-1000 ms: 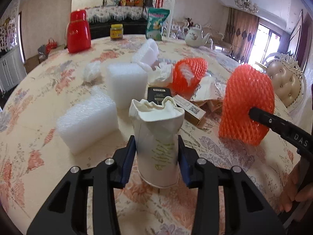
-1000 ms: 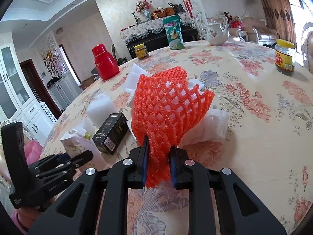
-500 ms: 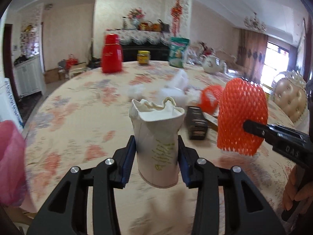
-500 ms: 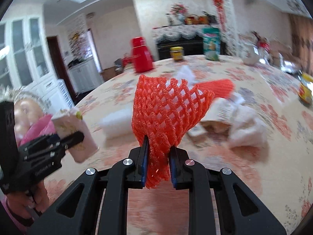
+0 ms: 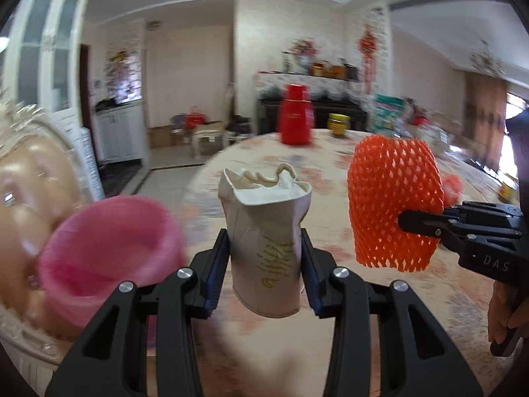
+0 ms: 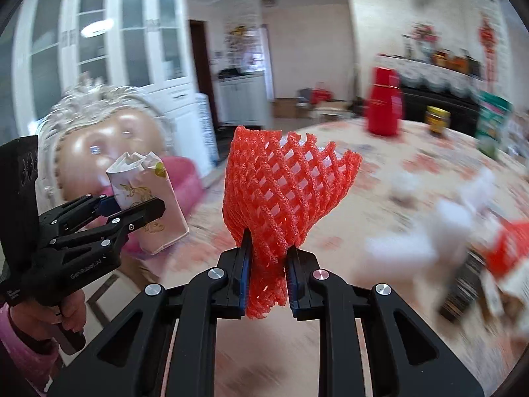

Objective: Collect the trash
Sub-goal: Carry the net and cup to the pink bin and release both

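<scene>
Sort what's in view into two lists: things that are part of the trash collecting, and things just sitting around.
Part of the job:
- crushed paper cup, held in left gripper
- orange foam fruit net, held in right gripper
- pink bin

Sitting around:
- red thermos
- yellow-lidded jar
- green snack bag

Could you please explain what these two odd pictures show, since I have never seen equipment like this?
No robot here: a person holds a pair of hand-held tongs in each hand, each with a wide-angle camera looking along its fingers. One picture comes from the left tongs, which are closed on a crumpled paper cup. The other comes from the right tongs, closed on an orange foam fruit net. Each camera also catches the other tool from the side. Below is a round table with a floral cloth, bearing a red thermos, a jar and blurred scraps. The pink bin beside it sits on a chair.
</scene>
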Demonstrator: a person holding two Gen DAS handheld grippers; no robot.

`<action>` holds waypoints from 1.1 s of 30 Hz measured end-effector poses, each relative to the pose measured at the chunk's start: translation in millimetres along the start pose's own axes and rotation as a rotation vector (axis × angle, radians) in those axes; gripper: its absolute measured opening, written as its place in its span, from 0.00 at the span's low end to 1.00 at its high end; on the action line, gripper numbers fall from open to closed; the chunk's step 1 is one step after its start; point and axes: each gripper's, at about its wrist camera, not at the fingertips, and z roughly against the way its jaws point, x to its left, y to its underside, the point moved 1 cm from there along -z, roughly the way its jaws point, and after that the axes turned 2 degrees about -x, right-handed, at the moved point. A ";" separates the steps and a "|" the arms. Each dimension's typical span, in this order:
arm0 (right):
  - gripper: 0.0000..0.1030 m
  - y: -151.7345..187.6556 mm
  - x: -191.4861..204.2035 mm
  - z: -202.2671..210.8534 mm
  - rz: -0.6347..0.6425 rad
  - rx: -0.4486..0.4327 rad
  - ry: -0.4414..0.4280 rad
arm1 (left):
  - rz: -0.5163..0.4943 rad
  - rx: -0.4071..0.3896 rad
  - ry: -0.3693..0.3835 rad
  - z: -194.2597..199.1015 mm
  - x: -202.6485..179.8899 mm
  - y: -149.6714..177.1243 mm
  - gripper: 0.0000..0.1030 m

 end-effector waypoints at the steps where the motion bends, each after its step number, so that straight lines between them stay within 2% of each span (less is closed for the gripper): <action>1: 0.19 -5.0 6.8 -7.6 0.010 0.000 -0.023 | 0.014 -0.002 -0.023 2.1 12.4 -1.1 0.39; 5: 0.19 -31.0 42.5 -52.7 0.055 0.016 -0.137 | 0.055 -0.013 -0.138 5.4 68.9 -10.6 0.39; 11: 0.20 -62.9 86.6 -121.3 0.073 0.054 -0.294 | 0.113 0.043 -0.237 -12.1 150.0 -14.5 0.39; 16: 0.20 -73.2 119.4 -169.4 0.127 0.095 -0.332 | 0.160 0.081 -0.281 -33.3 203.4 -9.7 0.39; 20: 0.22 -71.8 139.9 -200.1 0.163 0.152 -0.347 | 0.203 0.108 -0.283 -48.8 226.7 -4.3 0.42; 21: 0.30 -69.9 143.1 -206.2 0.171 0.170 -0.347 | 0.211 0.113 -0.285 -51.2 231.1 -3.2 0.46; 22: 0.39 -67.4 145.4 -210.0 0.181 0.186 -0.340 | 0.219 0.118 -0.293 -52.5 235.1 -1.5 0.57; 23: 0.60 -65.7 145.5 -209.9 0.182 0.185 -0.335 | 0.219 0.113 -0.299 -51.3 235.3 0.4 0.64; 24: 0.72 -63.4 141.7 -206.0 0.176 0.173 -0.336 | 0.212 0.105 -0.306 -49.4 235.2 1.0 0.65; 25: 0.72 -61.9 137.4 -200.6 0.166 0.154 -0.337 | 0.203 0.103 -0.311 -47.6 233.3 1.1 0.67; 28: 0.72 -60.3 123.4 -186.3 0.150 0.128 -0.312 | 0.183 0.082 -0.356 -38.1 225.7 1.3 0.80; 33: 0.72 -54.9 90.7 -151.2 0.123 0.083 -0.222 | 0.201 0.029 -0.384 -14.1 192.9 4.8 0.96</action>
